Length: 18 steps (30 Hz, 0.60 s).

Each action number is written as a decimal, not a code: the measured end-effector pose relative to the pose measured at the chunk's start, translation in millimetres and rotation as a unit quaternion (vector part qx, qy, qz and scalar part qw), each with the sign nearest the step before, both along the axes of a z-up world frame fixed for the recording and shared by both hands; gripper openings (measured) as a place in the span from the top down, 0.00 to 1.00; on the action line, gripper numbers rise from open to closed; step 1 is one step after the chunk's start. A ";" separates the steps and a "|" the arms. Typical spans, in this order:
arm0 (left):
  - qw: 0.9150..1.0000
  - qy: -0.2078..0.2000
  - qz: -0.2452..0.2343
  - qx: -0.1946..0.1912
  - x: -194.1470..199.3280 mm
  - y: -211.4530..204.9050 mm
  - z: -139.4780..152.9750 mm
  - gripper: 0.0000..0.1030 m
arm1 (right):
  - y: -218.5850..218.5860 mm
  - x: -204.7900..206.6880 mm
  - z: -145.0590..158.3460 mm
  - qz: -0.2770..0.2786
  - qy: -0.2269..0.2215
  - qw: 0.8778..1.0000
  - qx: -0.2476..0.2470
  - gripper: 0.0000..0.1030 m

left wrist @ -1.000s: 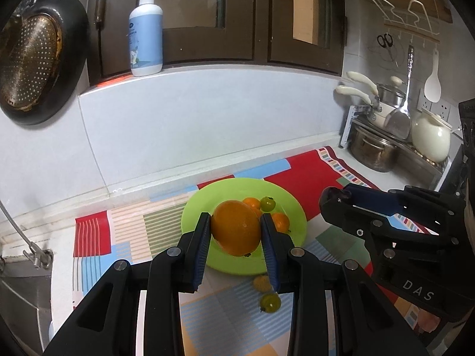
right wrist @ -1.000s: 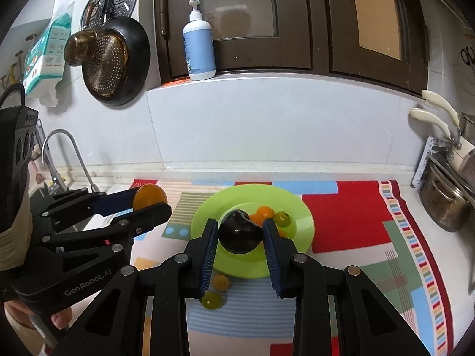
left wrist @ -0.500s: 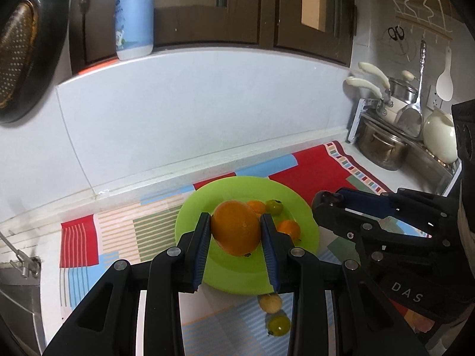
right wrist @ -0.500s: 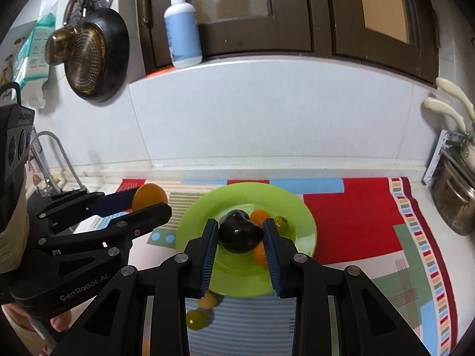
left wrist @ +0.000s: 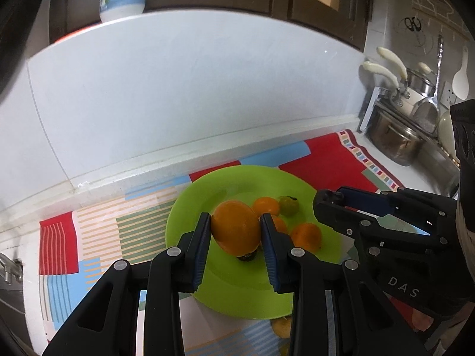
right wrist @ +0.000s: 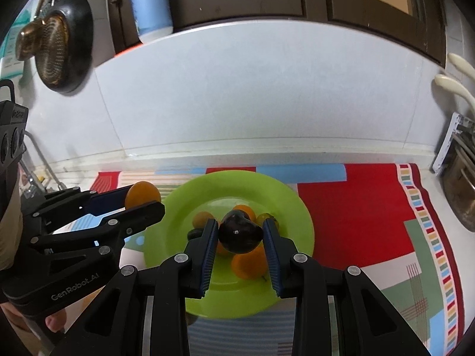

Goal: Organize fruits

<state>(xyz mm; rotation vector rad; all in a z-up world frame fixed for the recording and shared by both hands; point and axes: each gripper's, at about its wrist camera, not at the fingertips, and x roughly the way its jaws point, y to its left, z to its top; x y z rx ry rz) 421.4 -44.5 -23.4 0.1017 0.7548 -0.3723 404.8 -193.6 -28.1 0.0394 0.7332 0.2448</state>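
Observation:
My left gripper (left wrist: 235,234) is shut on a large orange (left wrist: 236,227), held just above the lime-green plate (left wrist: 225,184). My right gripper (right wrist: 240,234) is shut on a dark, near-black fruit (right wrist: 240,231) over the same plate (right wrist: 285,195). Small oranges (left wrist: 306,235) and a small green fruit (left wrist: 288,205) lie on the plate. In the right wrist view the left gripper (right wrist: 142,200) with its orange (right wrist: 142,193) hangs at the plate's left rim. In the left wrist view the right gripper (left wrist: 332,204) sits at the plate's right side. A yellowish fruit (left wrist: 282,327) lies off the plate near its front edge.
The plate rests on a colourful patterned mat (right wrist: 356,201) on a white counter against a white backsplash (left wrist: 178,95). Pots and utensils (left wrist: 400,145) stand at the right. A pump bottle (right wrist: 151,3) stands on the ledge, a pan (right wrist: 62,44) hangs at left, a tap (right wrist: 38,160) below it.
Both grippers have moved forward and down toward the plate, each keeping its fruit. The plate now looks larger and closer, and the loose fruits in front have slipped under the fingers.

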 end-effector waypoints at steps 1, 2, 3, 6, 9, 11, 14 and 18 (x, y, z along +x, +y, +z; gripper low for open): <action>1.000 0.003 0.001 0.001 2.4 0.2 -2.7 0.68 | 0.2 2.5 -2.2 0.001 0.002 1.000 -0.001 0.69; 1.000 0.006 0.001 0.002 4.8 0.7 -5.9 0.68 | 0.6 6.1 -5.5 0.001 0.005 1.000 -0.001 0.69; 1.000 0.009 0.001 0.003 6.4 0.7 -8.4 0.68 | 0.6 8.3 -7.9 0.002 0.008 1.000 -0.001 0.69; 1.000 0.016 0.002 0.008 11.2 -0.2 -16.8 0.68 | 1.4 14.2 -14.5 0.002 0.014 1.000 -0.001 0.69; 1.000 0.022 0.002 0.009 14.2 -1.5 -23.0 0.68 | 1.7 19.4 -20.5 0.005 0.020 1.000 -0.004 0.69; 1.000 0.024 0.003 0.012 16.0 -2.8 -25.6 0.68 | 1.9 22.4 -23.4 0.004 0.023 1.000 -0.006 0.69; 1.000 0.026 0.002 0.011 17.8 -3.0 -27.1 0.68 | 1.4 25.3 -25.0 0.001 0.025 1.000 -0.006 0.69; 1.000 0.022 0.004 0.013 17.8 -3.3 -26.3 0.59 | 0.8 27.7 -24.8 -0.006 0.026 1.000 -0.009 0.66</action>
